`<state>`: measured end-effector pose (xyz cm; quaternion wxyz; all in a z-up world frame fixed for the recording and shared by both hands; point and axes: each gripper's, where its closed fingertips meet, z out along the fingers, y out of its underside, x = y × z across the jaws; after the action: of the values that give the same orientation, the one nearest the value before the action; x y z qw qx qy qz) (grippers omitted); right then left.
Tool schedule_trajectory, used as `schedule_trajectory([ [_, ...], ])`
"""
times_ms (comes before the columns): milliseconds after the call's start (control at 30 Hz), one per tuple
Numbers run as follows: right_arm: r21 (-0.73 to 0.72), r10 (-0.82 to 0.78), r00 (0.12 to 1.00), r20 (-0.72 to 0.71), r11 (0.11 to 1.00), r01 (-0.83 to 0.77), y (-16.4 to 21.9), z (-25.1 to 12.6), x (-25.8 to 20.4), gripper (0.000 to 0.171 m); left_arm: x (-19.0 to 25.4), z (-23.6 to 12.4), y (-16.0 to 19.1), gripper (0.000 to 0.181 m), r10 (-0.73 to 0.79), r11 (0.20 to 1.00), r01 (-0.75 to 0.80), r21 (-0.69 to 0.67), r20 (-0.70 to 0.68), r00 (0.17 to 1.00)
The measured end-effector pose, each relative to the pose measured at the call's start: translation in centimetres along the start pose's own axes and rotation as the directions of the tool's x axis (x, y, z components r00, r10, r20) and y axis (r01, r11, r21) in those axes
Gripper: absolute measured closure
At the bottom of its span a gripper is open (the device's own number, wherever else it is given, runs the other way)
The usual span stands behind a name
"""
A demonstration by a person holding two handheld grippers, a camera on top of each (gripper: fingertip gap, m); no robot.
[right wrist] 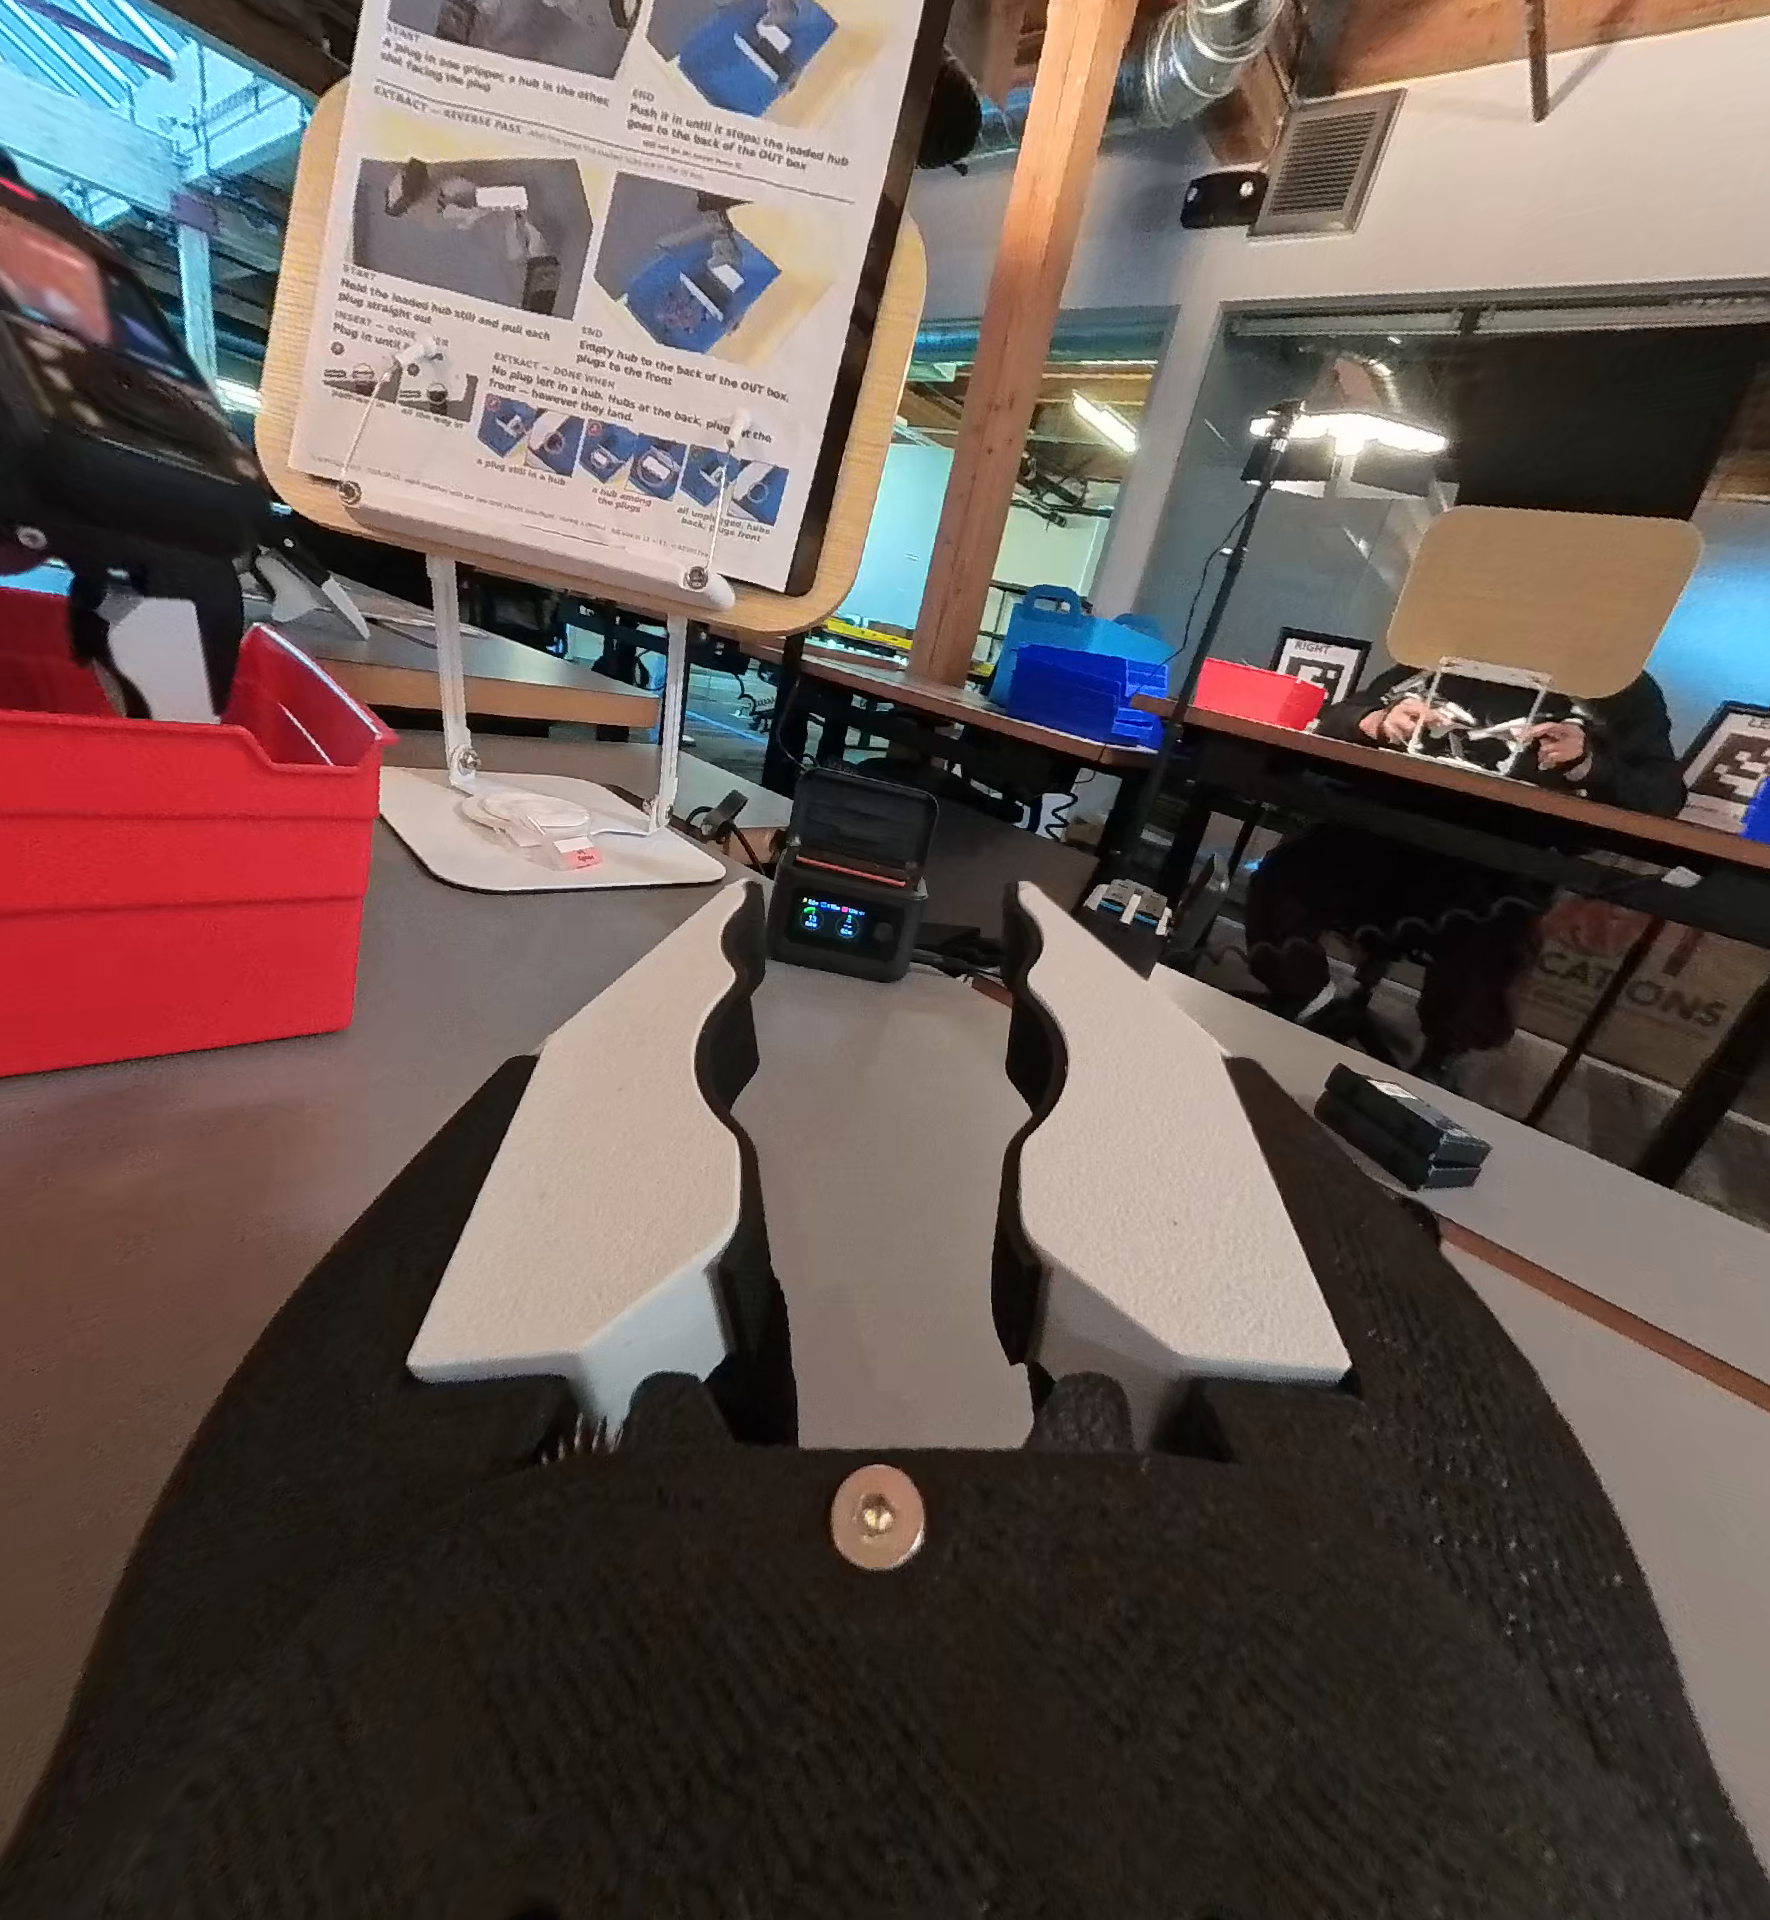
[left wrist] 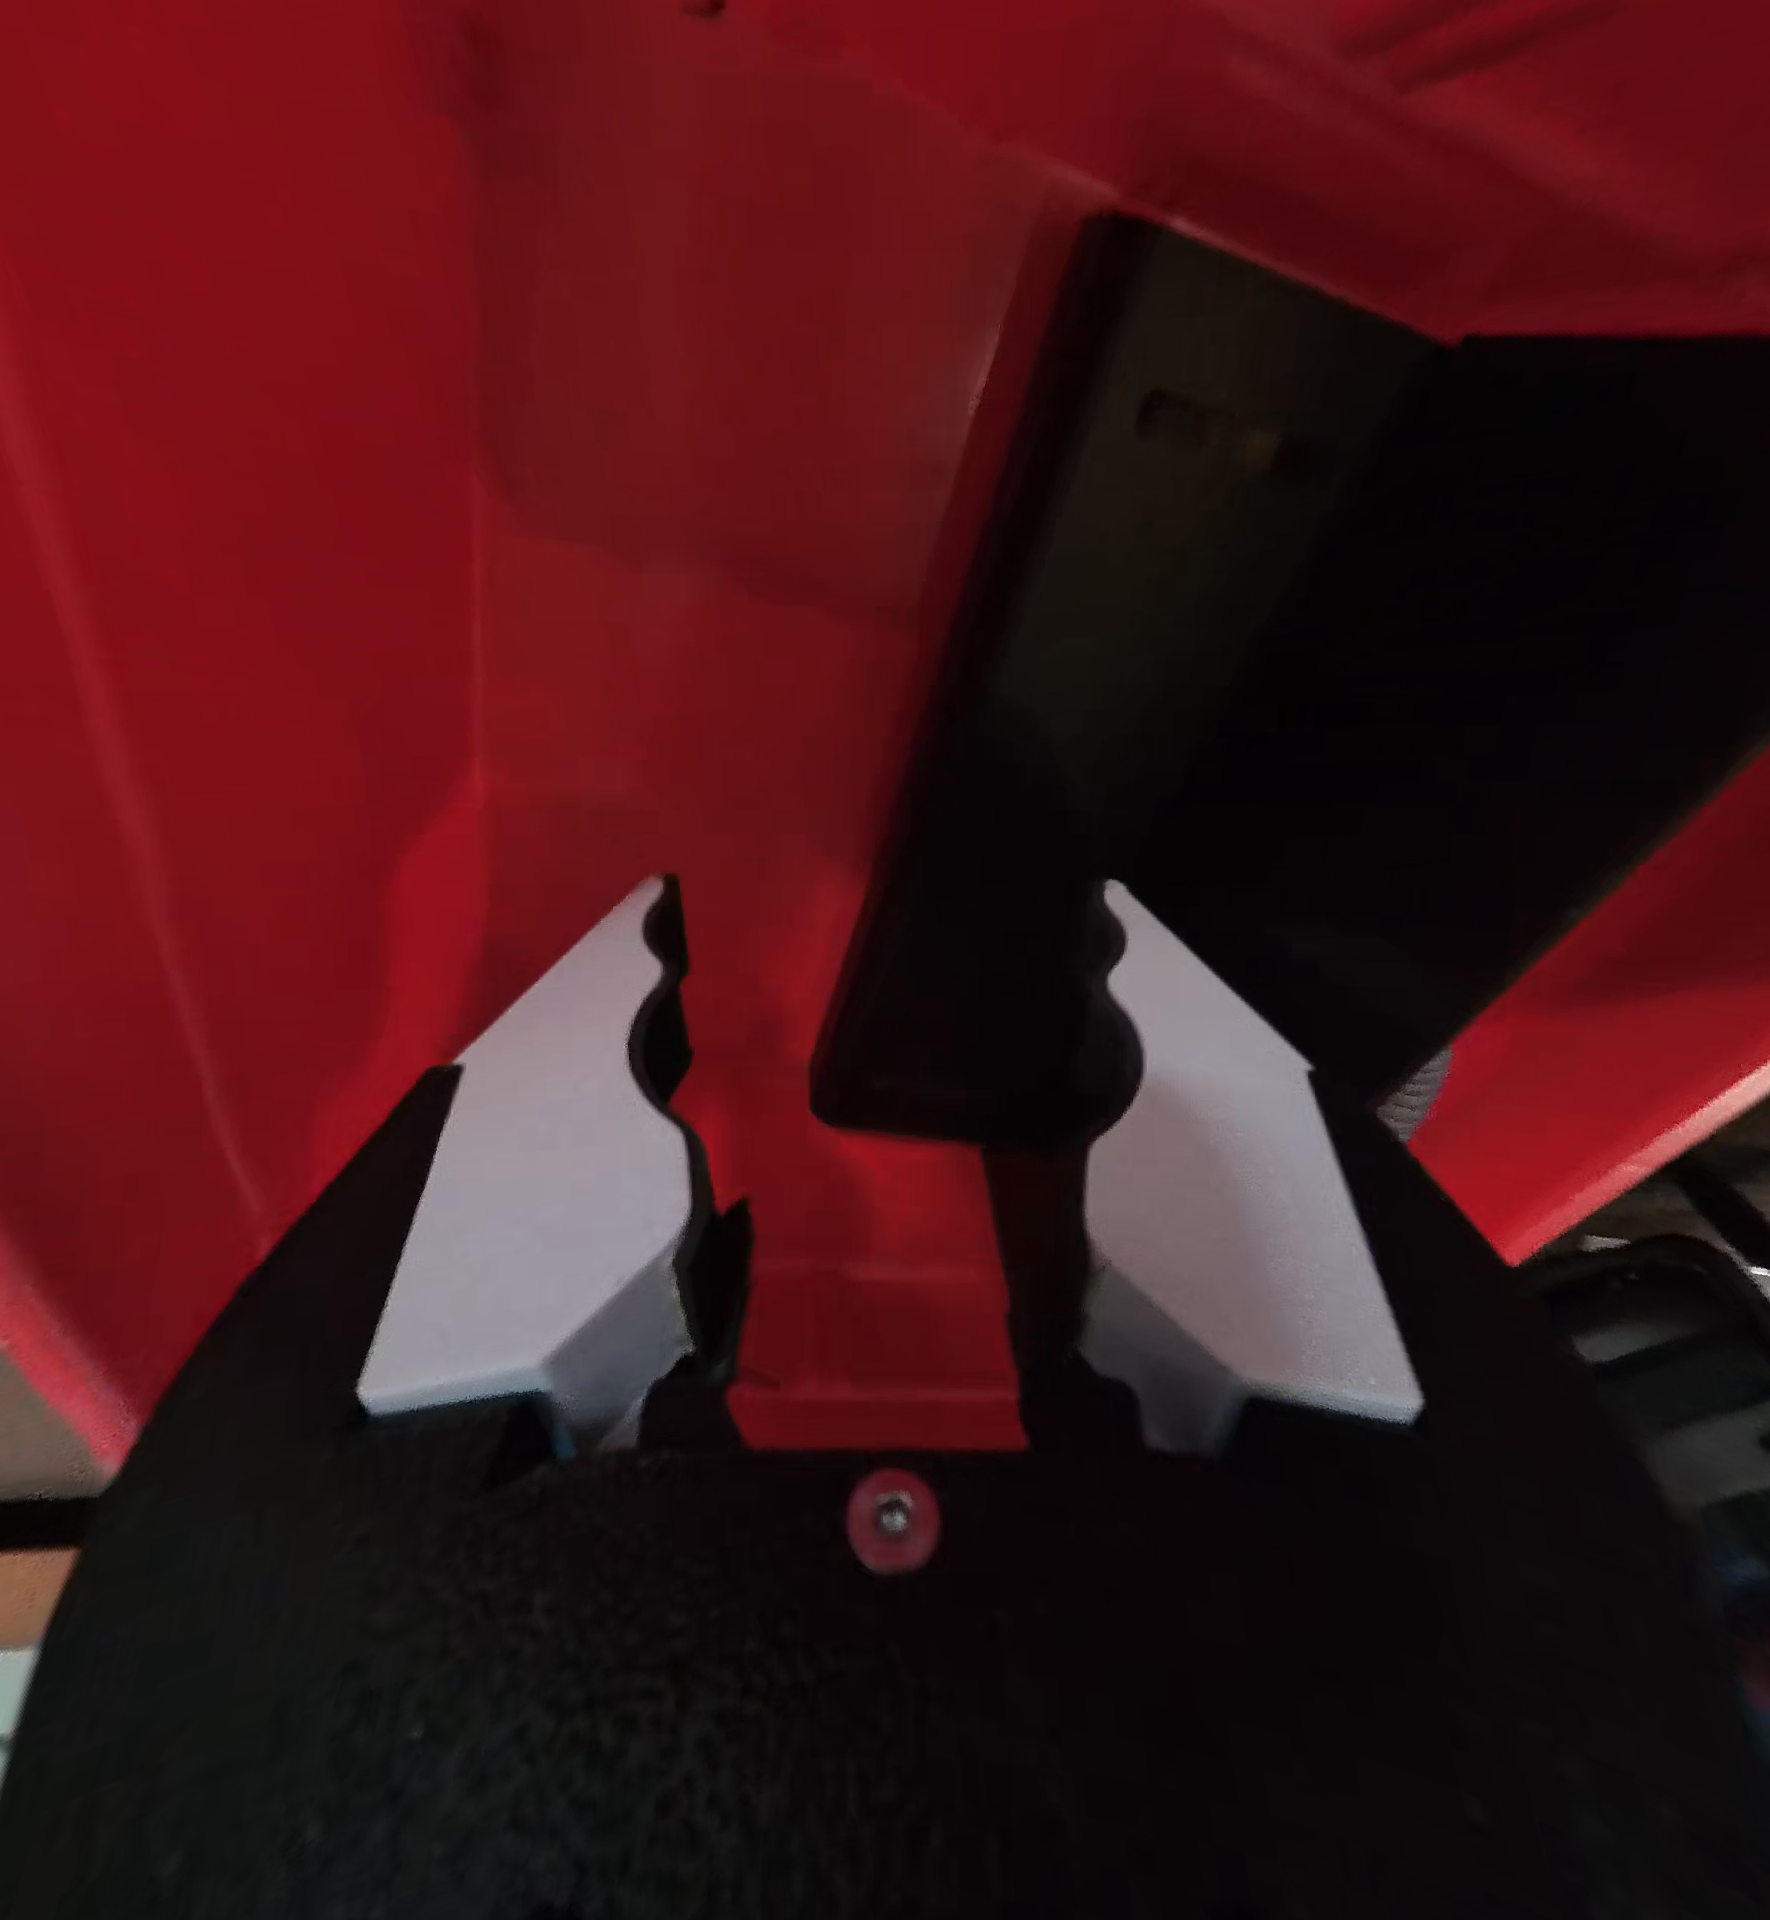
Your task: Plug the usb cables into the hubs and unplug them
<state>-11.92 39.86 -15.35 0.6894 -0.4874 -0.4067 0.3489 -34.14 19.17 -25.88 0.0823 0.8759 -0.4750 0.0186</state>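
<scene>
Left gripper (left wrist: 886,1039) wide inside red plastic bin (left wrist: 341,520); rigid, light black slab-shaped hub (left wrist: 1068,675) touches right finger; grasp long sides. Right gripper (right wrist: 881,935) wide, empty.

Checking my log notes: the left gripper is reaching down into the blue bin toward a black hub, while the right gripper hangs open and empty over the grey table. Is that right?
Not quite: the bin is red, not blue, as the left wrist view shows. The rest holds: the left gripper is inside it by the black hub, and the right gripper is open and empty over the grey table.
</scene>
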Motion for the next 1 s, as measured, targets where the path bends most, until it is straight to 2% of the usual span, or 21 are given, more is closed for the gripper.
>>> schedule_trajectory([
  [100,-0.004,0.004,1.0,0.005,1.0,-0.004,0.1,0.0,-0.1,0.127,0.7,0.4,-0.1,0.108,-0.058,0.998,0.06,0.019,-0.087,0.995],
  [200,-0.005,0.004,1.0,0.009,1.0,-0.004,0.1,0.1,-0.1,0.127,0.4,0.5,-0.2,0.101,-0.061,0.997,0.065,0.048,-0.087,0.994],
  [267,-0.006,0.001,1.0,0.011,1.0,-0.001,0.1,0.1,-0.2,0.127,-0.1,0.5,-0.2,0.093,-0.054,0.997,0.057,0.052,-0.059,0.997],
  [633,-0.009,-0.007,1.0,0.023,1.0,0.008,0.1,0.1,-0.6,0.127,-0.8,-0.4,-1.0,0.088,0.12,0.992,-0.114,-0.048,0.144,0.982],
  [667,-0.009,-0.009,1.0,0.023,1.0,0.01,0.1,0.1,-0.6,0.127,-1.2,-0.7,-1.1,0.092,0.119,0.993,-0.114,-0.041,0.18,0.976],
  [700,-0.009,-0.01,1.0,0.023,1.0,0.01,0.1,0.1,-0.6,0.127,-2.1,-1.2,-1.4,0.102,0.118,0.993,-0.115,-0.024,0.246,0.962],
  [733,-0.009,-0.008,1.0,0.023,1.0,0.009,0.1,0.1,-0.6,0.127,-3.9,-1.9,-1.8,0.121,0.102,0.994,-0.111,0.003,0.376,0.921],
  [767,-0.009,-0.006,1.0,0.023,1.0,0.006,0.1,0.1,-0.6,0.127,-4.5,-1.7,-1.7,0.128,0.117,0.992,-0.123,-0.012,0.415,0.902],
  [800,-0.008,-0.004,1.0,0.022,1.0,0.004,0.1,0.1,-0.5,0.127,-4.1,-0.5,-1.0,0.121,0.127,0.992,-0.116,-0.053,0.366,0.922],
  [867,-0.007,0.003,1.0,0.023,1.0,-0.002,0.1,0.1,-0.5,0.127,-4.3,0.7,-0.1,0.13,0.151,0.987,-0.12,-0.108,0.354,0.923],
  [900,-0.009,0.005,1.0,0.024,1.0,-0.005,0.1,0.1,-0.5,0.127,-4.3,0.4,0.0,0.128,0.14,0.989,-0.115,-0.092,0.345,0.928],
  [1000,-0.007,0.004,1.0,0.025,1.0,-0.004,0.1,0.0,-0.5,0.127,-4.1,-1.8,0.2,0.117,-0.043,0.997,0.024,0.072,0.272,0.961],
])
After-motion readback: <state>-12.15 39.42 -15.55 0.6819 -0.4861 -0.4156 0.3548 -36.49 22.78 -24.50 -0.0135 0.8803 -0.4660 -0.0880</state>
